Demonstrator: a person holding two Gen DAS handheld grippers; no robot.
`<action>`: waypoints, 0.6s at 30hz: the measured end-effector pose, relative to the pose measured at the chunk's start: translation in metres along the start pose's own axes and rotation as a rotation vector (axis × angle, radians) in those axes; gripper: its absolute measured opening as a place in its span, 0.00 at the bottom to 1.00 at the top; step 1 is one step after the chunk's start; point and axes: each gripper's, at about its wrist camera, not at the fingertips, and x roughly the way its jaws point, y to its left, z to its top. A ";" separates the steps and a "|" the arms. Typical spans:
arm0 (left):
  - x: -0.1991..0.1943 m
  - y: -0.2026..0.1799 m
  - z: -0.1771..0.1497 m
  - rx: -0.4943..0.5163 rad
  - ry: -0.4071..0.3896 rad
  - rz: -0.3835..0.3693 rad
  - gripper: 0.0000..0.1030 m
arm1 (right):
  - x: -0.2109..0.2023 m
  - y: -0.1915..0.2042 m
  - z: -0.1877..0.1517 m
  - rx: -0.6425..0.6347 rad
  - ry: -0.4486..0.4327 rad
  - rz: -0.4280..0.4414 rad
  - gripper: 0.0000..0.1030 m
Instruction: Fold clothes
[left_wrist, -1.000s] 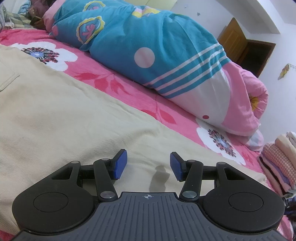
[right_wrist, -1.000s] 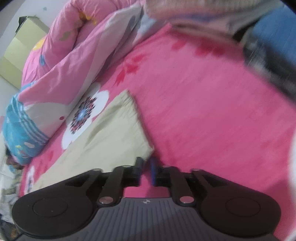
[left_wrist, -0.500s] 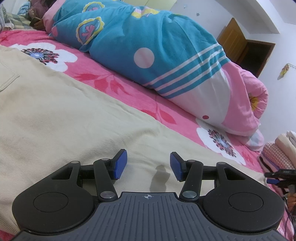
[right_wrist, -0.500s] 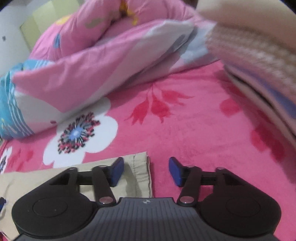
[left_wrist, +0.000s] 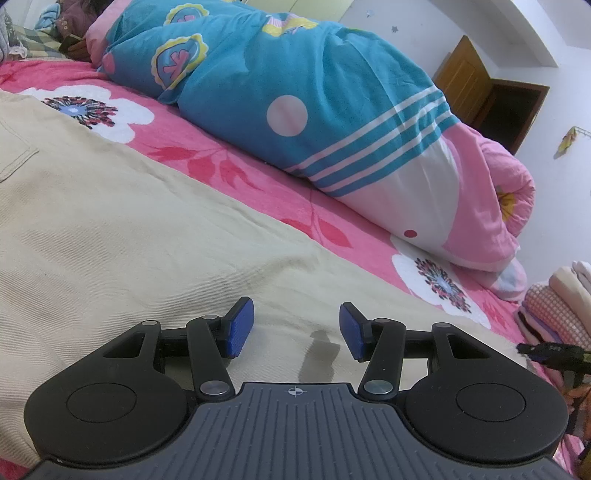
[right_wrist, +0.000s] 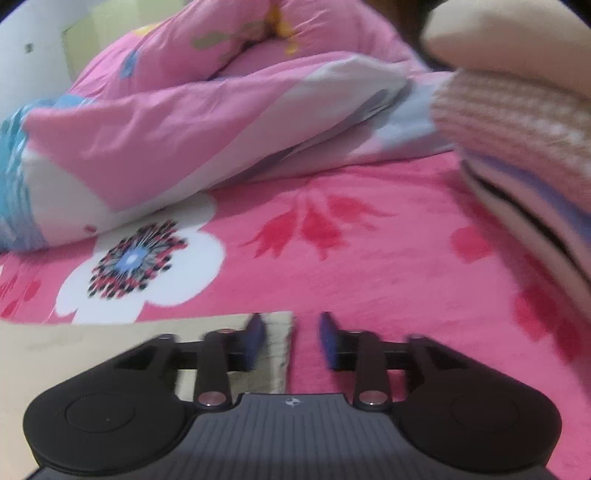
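A beige garment (left_wrist: 110, 229) lies spread flat on the pink flowered bed sheet (left_wrist: 229, 173), with a pocket seam at its left edge. My left gripper (left_wrist: 296, 334) hovers low over the cloth, open, with nothing between its blue pads. In the right wrist view the garment's hemmed corner (right_wrist: 277, 332) sits under the left finger of my right gripper (right_wrist: 293, 341). That gripper is open and straddles the hem edge, one pad over cloth and the other over the sheet (right_wrist: 369, 266). The right gripper's tip (left_wrist: 546, 350) shows at the right edge of the left wrist view.
A rolled blue and pink quilt (left_wrist: 314, 92) runs along the far side of the bed and shows again as pink folds (right_wrist: 203, 110). A stack of folded clothes (right_wrist: 517, 129) stands at the right, near the garment's end. A brown door (left_wrist: 465, 81) is at the back.
My right gripper went from shut to open and swung down to the garment's hemmed corner, then narrowed a little. The left gripper has stayed still and open.
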 end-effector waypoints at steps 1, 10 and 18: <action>0.000 0.000 0.000 -0.001 0.000 -0.001 0.50 | -0.007 0.000 0.002 -0.001 -0.017 -0.041 0.38; 0.000 0.000 0.000 -0.001 0.000 -0.001 0.50 | -0.034 0.112 -0.028 -0.308 0.022 0.257 0.37; 0.000 0.000 0.000 -0.008 0.002 -0.006 0.50 | -0.053 0.068 -0.042 -0.244 0.090 0.141 0.36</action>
